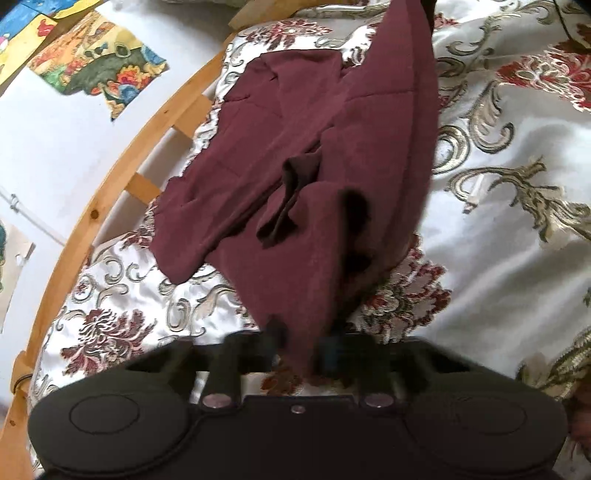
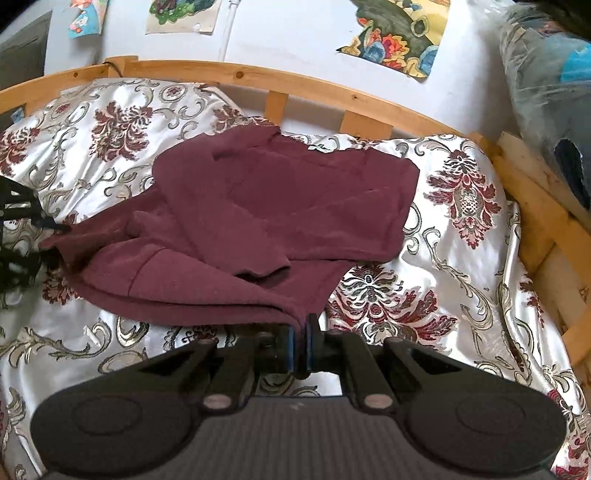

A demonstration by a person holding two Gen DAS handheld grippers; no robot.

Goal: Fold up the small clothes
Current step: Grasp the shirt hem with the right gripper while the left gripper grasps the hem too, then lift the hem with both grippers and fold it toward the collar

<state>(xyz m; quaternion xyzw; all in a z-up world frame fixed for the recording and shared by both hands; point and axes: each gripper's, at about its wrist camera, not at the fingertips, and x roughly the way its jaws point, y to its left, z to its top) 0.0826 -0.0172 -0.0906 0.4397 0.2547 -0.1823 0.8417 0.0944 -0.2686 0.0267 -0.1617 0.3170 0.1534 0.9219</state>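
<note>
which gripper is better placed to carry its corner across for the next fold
Right, probably. The right gripper pinches a layered corner of the maroon garment low over the bedspread, facing the flat part. The left gripper holds its corner beside bunched folds.

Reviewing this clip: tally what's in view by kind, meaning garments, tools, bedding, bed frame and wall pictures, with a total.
Garments: 1, a maroon top, a corner pinched in each tool
Tools: 2, left tool, right tool
Bedspreads: 1, floral
Bed frames: 1, wooden
Wall pictures: 3
Total: 8
</note>
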